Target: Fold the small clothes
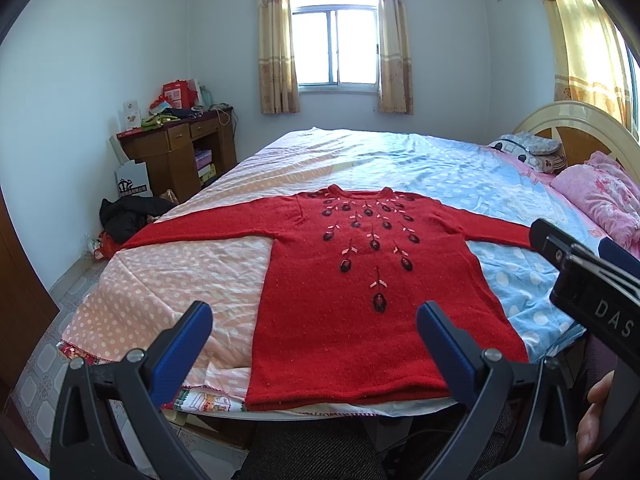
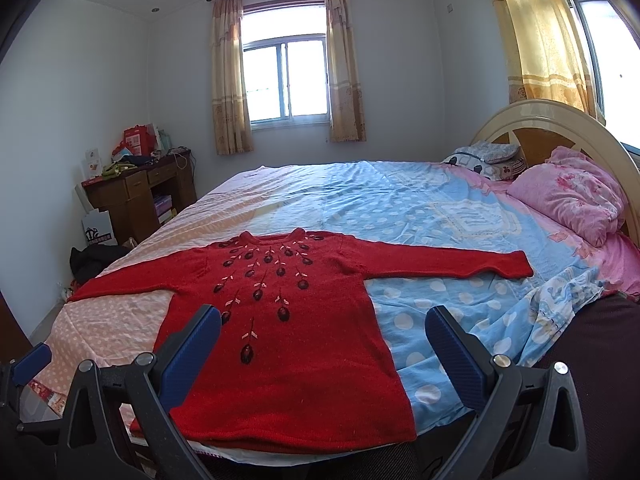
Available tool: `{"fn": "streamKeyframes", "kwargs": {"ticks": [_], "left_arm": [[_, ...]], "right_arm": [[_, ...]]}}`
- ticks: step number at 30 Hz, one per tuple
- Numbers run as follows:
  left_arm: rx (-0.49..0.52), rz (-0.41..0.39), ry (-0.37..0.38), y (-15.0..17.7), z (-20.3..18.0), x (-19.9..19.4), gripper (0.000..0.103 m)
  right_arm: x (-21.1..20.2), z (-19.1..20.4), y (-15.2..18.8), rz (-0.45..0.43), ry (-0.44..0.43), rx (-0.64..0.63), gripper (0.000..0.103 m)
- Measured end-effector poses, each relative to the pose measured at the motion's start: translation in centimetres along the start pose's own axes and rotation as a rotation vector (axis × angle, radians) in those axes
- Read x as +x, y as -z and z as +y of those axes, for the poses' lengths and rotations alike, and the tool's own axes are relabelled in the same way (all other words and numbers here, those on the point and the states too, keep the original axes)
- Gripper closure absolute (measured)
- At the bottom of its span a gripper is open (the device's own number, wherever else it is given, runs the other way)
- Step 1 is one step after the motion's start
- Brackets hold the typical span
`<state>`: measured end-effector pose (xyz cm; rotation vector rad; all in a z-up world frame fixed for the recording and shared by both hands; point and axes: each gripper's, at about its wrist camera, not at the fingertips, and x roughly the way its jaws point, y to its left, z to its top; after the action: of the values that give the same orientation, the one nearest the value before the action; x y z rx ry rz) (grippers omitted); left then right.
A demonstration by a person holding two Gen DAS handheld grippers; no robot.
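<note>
While the red sweater [image 1: 352, 280] lies flat, front up and sleeves spread, at the near edge of the bed [image 1: 400, 160], both claws hang above the hem: the left gripper [image 1: 314, 344] gapes wide and empty, the right gripper [image 2: 322, 350] likewise. It looks a soft, limp knit (light, likely to sag and stretch), so a cuff or shoulder seam seems the hold. The polka-dot cover [image 2: 440, 304] is rumpled and yielding; a wooden desk [image 1: 176, 152] and curtained window [image 1: 334, 48] stand beyond
</note>
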<state>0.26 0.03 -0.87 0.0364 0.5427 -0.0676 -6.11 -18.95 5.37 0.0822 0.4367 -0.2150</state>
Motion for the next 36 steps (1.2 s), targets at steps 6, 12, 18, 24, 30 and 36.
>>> {"fn": "streamKeyframes", "kwargs": {"ticks": [6, 12, 18, 24, 30, 36], "left_arm": [[-0.001, 0.006, 0.001, 0.2, 0.0, 0.1, 0.0], [0.003, 0.017, -0.002, 0.7, -0.3, 0.6, 0.0], [-0.015, 0.016, 0.01, -0.1, 0.4, 2.1, 0.0], [0.022, 0.027, 0.027, -2.2, -0.3, 6.2, 0.0], [0.065, 0.042, 0.041, -4.9, -1.7, 10.2, 0.0], [0.133, 0.076, 0.052, -6.6, -2.9, 13.8, 0.0]], "right_arm": [[0.6, 0.1, 0.3, 0.019, 0.008, -0.004, 0.001], [1.1, -0.6, 0.1, 0.025, 0.027, 0.005, 0.001], [3.3, -2.0, -0.1, 0.041, 0.09, 0.009, 0.001], [7.9, -5.2, -0.7, 0.094, 0.182, 0.046, 0.001], [12.2, -8.8, -2.2, 0.158, 0.255, 0.132, 0.001], [16.0, -10.2, -3.6, 0.204, 0.332, 0.116, 0.001]]}}
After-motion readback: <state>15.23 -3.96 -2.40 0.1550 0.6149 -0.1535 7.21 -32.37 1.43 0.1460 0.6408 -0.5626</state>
